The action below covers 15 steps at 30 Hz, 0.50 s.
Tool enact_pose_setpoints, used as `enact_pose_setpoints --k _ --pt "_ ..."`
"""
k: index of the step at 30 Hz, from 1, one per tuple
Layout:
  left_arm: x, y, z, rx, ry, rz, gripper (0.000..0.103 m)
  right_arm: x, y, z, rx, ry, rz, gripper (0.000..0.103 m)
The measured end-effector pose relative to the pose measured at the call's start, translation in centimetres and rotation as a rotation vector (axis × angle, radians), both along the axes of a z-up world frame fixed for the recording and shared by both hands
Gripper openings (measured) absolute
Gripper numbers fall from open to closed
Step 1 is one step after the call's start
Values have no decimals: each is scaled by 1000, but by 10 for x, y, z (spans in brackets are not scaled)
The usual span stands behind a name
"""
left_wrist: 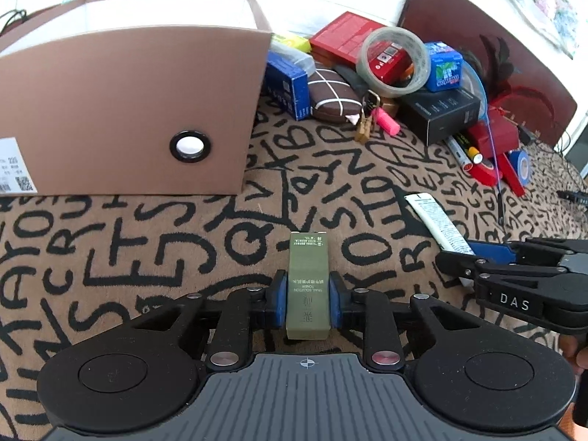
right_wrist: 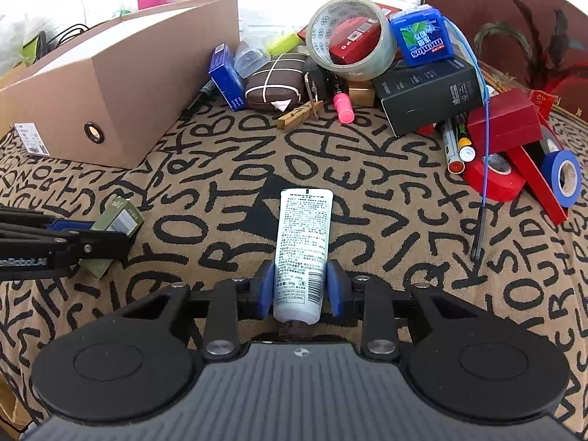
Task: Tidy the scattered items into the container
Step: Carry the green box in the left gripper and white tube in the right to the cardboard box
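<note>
My left gripper [left_wrist: 308,296] is shut on a small olive-green toner box [left_wrist: 307,279], its blue pads pressing both long sides; the box lies on the letter-patterned cloth. My right gripper [right_wrist: 301,286] is shut on a white tube [right_wrist: 303,250] with fine print, cap end toward the camera. From the right wrist view the green box [right_wrist: 117,220] and left gripper [right_wrist: 70,237] show at the left edge. The right gripper [left_wrist: 474,257] and white tube [left_wrist: 437,220] appear at the right of the left wrist view. The brown cardboard box [left_wrist: 128,110] stands open at the back left.
A heap lies at the back right: clear tape roll [right_wrist: 351,35], blue mints box [right_wrist: 422,35], black carton [right_wrist: 428,92], brown pouch [right_wrist: 275,82], pink highlighter [right_wrist: 343,106], clothespin [right_wrist: 299,115], markers [right_wrist: 455,143], red tape [right_wrist: 492,178], blue tape [right_wrist: 566,178]. Patterned cloth [right_wrist: 367,183] covers the surface.
</note>
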<state>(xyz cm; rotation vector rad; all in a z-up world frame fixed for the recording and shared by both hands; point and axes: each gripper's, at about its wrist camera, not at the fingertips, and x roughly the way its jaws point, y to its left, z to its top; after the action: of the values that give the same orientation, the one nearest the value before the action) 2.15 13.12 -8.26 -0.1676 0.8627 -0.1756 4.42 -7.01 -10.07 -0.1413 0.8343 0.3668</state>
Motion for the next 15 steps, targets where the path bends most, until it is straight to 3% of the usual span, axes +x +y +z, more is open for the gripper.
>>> enact_pose_setpoints --k 9,15 --pt "-25 10 8 -119 -5 5 20 -34 14 16 65 12 100 33" --pt "-41 20 35 -166 -96 39 19 -52 32 53 143 -50 194 33"
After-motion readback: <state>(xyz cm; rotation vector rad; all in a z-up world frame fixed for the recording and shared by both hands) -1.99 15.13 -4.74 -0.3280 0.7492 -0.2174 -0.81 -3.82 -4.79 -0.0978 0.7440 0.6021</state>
